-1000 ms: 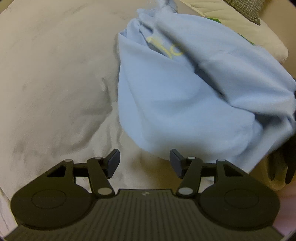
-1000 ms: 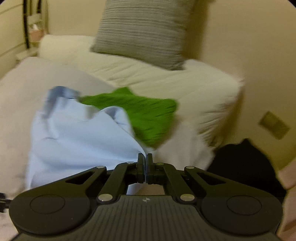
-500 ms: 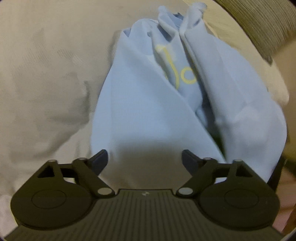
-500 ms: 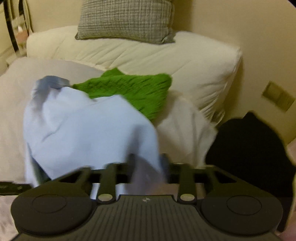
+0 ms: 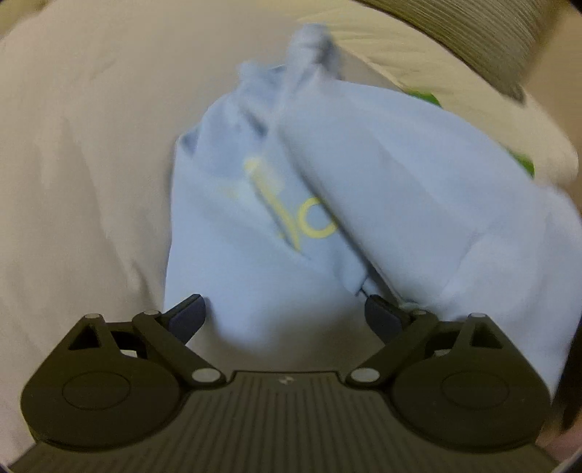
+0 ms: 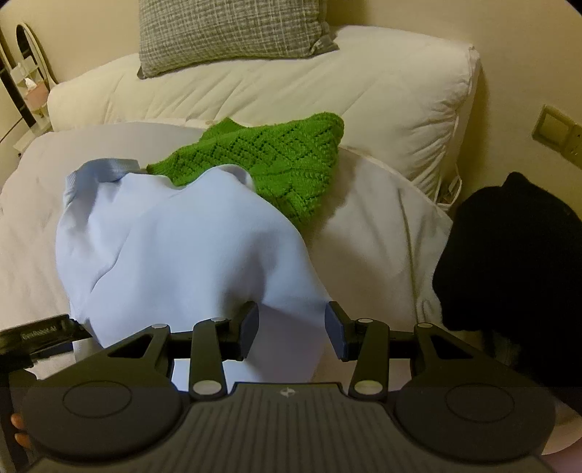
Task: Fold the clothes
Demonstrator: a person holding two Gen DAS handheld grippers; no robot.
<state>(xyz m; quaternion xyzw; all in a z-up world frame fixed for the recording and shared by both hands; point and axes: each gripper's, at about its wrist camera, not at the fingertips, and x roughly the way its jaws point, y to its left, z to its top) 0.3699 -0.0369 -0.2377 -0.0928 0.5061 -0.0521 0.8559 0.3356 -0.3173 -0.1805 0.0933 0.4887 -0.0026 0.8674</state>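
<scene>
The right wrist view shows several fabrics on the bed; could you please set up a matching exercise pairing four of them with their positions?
Things:
1. light blue sweatshirt
2. green knitted sweater
3. grey checked cushion
4. black garment

Places:
A. on top of the white duvet at the back
B. at the right edge of the bed
C. nearest, between the open right gripper's fingers
D. partly under the blue fabric's far edge

Pairs: 1-C, 2-D, 3-A, 4-B

text: "GenRobot.AI" | on: left gripper (image 6: 36, 336) | sweatshirt (image 5: 254, 254) print: unreadable
</scene>
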